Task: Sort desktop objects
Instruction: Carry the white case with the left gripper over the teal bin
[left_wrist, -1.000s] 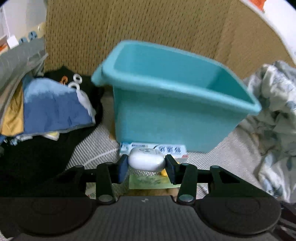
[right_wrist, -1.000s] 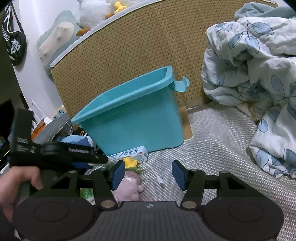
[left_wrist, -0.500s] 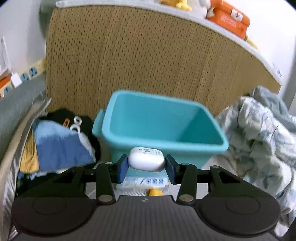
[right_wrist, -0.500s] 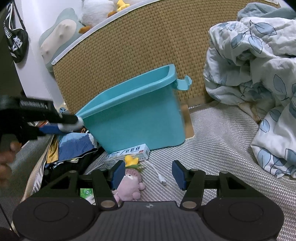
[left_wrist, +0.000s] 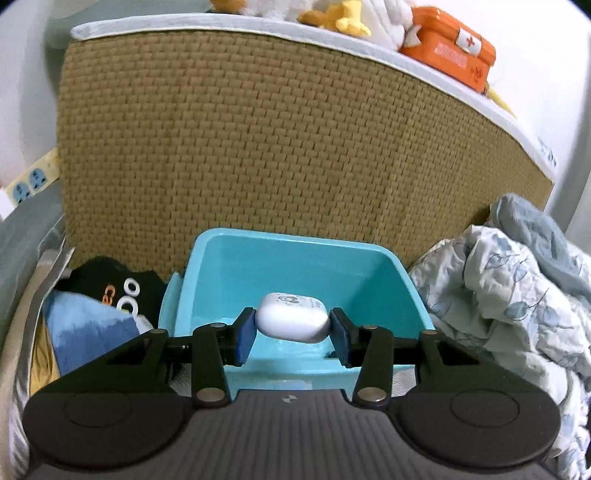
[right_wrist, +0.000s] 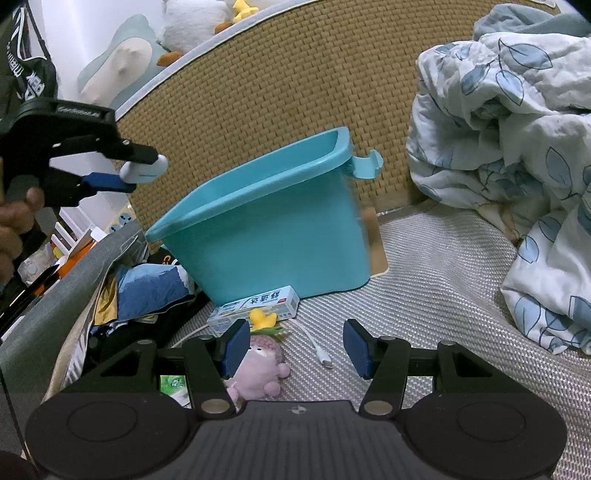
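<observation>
A white earbud case (left_wrist: 292, 322) was clamped between the blue pads of the left gripper (left_wrist: 292, 334) and was held in the air above the open teal bin (left_wrist: 236, 273), which stood against a woven headboard (left_wrist: 258, 147). The right gripper (right_wrist: 295, 345) was held low over the woven mat (right_wrist: 443, 280) with its jaws apart and nothing between them. Before it on the mat were seen a pink plush toy (right_wrist: 264, 363), a toothpaste box (right_wrist: 258, 304) touching the bin's base, and a white cable (right_wrist: 314, 345).
</observation>
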